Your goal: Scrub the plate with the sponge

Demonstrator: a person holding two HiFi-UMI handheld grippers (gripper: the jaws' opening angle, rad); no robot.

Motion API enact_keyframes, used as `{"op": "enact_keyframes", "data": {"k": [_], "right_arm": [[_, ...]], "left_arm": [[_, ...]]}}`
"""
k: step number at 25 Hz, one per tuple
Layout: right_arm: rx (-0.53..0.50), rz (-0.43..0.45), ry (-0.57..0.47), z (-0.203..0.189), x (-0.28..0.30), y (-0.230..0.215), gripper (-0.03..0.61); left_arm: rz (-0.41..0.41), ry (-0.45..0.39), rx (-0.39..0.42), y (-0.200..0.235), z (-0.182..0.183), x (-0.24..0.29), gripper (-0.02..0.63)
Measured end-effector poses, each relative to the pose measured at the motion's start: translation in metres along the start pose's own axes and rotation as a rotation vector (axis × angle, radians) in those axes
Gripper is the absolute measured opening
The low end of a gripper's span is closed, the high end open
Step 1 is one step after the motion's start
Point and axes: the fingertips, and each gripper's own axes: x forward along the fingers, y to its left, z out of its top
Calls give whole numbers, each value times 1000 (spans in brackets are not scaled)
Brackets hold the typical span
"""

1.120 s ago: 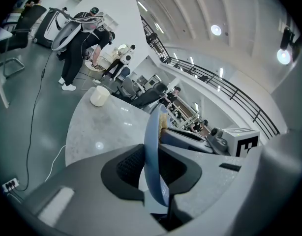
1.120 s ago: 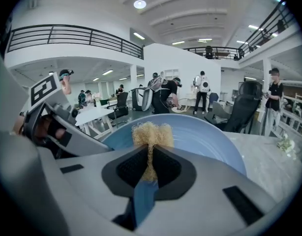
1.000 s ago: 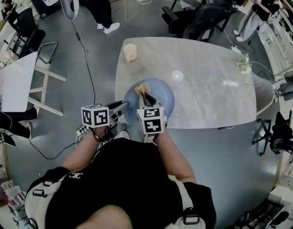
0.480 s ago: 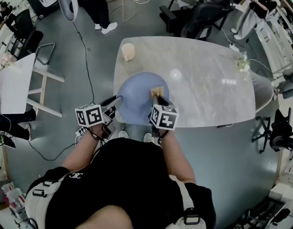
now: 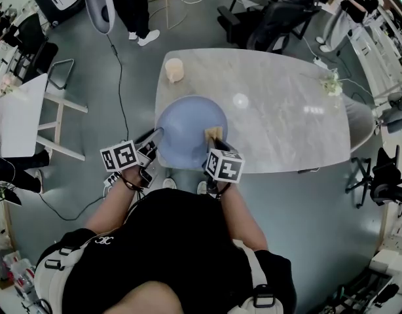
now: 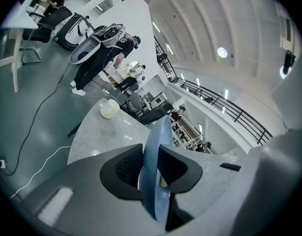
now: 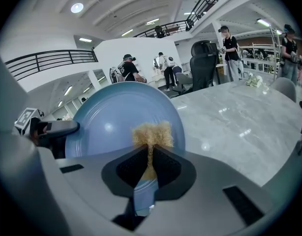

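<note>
Left gripper view: the left hand-held gripper (image 6: 151, 157) is clamped on the rim of the blue plate (image 6: 160, 134). We see the plate edge-on, standing upright between the two dark jaws, which press on it from either side. The plate is plain pale blue and glossy, with no marks that we can make out. Beyond it lies the grey marble counter (image 6: 92, 136), with a small cream cup (image 6: 110, 108) standing near its far edge.

Right gripper view: the right hand-held gripper (image 7: 151, 155) has its jaws nearly together, pinching a thin tan sponge (image 7: 152, 133). The frayed top of the sponge sticks out past the jaw tips and lies against the lower right part of the plate's face. The plate is tipped up so its inner face looks toward this camera, with a raised rim and a small light glare on it. The left hand-held gripper shows at the plate's left edge, holding the rim.

Head view: the plate sits at the near edge of the counter, partly past it, just in front of the person. The left hand-held gripper is on its left rim; the right one, with the sponge, is on its near right part. The cup stands well apart at the counter's far left corner.
</note>
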Motion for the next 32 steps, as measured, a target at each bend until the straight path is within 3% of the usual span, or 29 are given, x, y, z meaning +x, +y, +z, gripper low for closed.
{"op": "enact_keyframes", "data": {"k": [4,11,19,28,32], "right_arm": [[11,0,-4,-1,0,2,32],[-45,-24,-39,30,3,11,32],[-133,91,-21,43,20,63,32],[-318,210,11,24,23,125,32],[-383,222,20,16,24,136,32]], "left_arm": [[-9,23,-5,0,-5,-3,81],[-16,34,-14,-3,-9,0,80],[26,67,95,-4,-19,8,78],[34,83,67,0,-27,8,78],[46,78,45,3,-28,8,78]]}}
